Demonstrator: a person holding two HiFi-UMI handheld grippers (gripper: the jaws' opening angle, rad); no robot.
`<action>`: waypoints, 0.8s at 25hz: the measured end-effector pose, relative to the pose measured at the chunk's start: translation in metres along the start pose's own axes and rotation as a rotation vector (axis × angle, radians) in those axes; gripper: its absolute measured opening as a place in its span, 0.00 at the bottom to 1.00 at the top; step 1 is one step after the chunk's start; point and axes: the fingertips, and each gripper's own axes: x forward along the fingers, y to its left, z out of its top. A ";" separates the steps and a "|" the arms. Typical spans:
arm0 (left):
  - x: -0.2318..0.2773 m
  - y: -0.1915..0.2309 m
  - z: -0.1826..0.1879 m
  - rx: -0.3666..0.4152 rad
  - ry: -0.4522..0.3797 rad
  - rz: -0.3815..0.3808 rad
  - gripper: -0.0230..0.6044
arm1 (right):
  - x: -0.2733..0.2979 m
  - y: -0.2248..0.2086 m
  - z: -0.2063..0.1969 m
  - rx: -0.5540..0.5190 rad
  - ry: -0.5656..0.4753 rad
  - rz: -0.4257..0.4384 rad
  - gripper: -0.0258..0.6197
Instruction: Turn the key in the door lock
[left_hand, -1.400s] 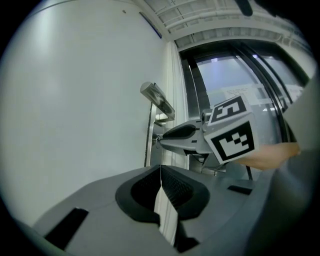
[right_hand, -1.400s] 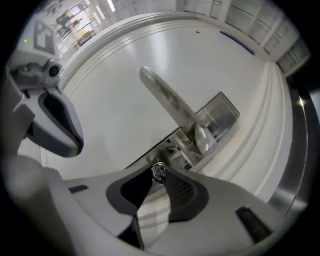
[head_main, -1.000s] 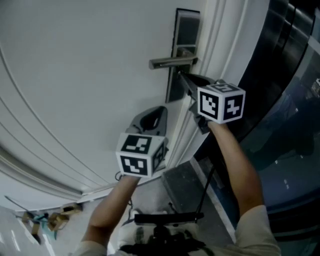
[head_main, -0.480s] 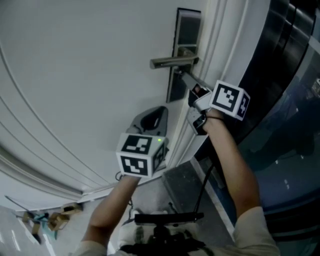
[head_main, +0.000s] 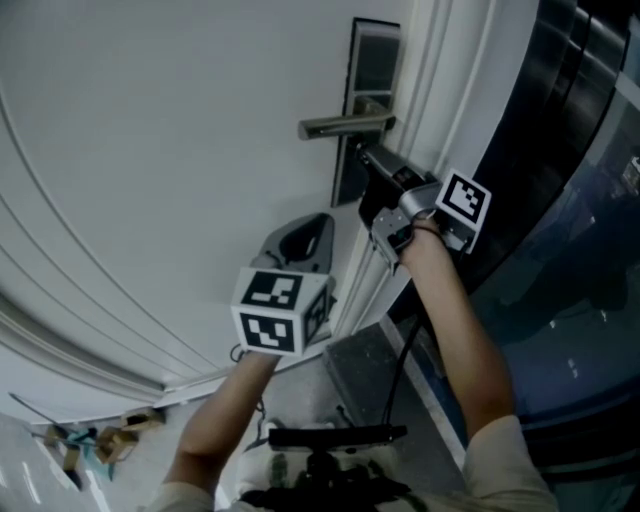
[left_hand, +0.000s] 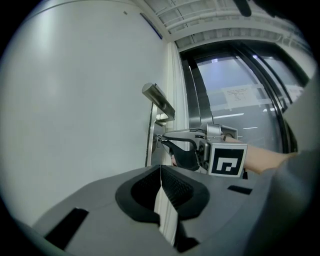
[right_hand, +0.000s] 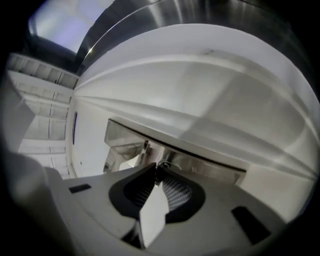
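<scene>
This looks like a doorway in an office or other commercial building. In the head view a plain white door (head_main: 180, 150) fills the frame from 9 to 12 o'clock, fitted with a metal lever handle (head_main: 340, 125) on a tall lock plate (head_main: 372, 60). At 3 o'clock stands a dark-framed glass wall (head_main: 580, 230). The left gripper view shows a paper notice (left_hand: 239, 95) on that glass at 2 o'clock and gridded ceiling panels (left_hand: 200, 22) at 12 o'clock.
</scene>
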 end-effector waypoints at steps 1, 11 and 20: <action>0.000 0.000 0.000 0.002 0.001 -0.001 0.06 | 0.000 -0.001 0.000 0.036 -0.010 0.007 0.11; 0.001 -0.001 -0.002 0.013 0.004 -0.008 0.06 | 0.000 0.001 -0.002 -0.118 0.025 -0.026 0.13; 0.004 -0.002 -0.002 0.011 0.006 -0.010 0.06 | -0.012 0.016 0.000 -0.618 0.090 -0.124 0.22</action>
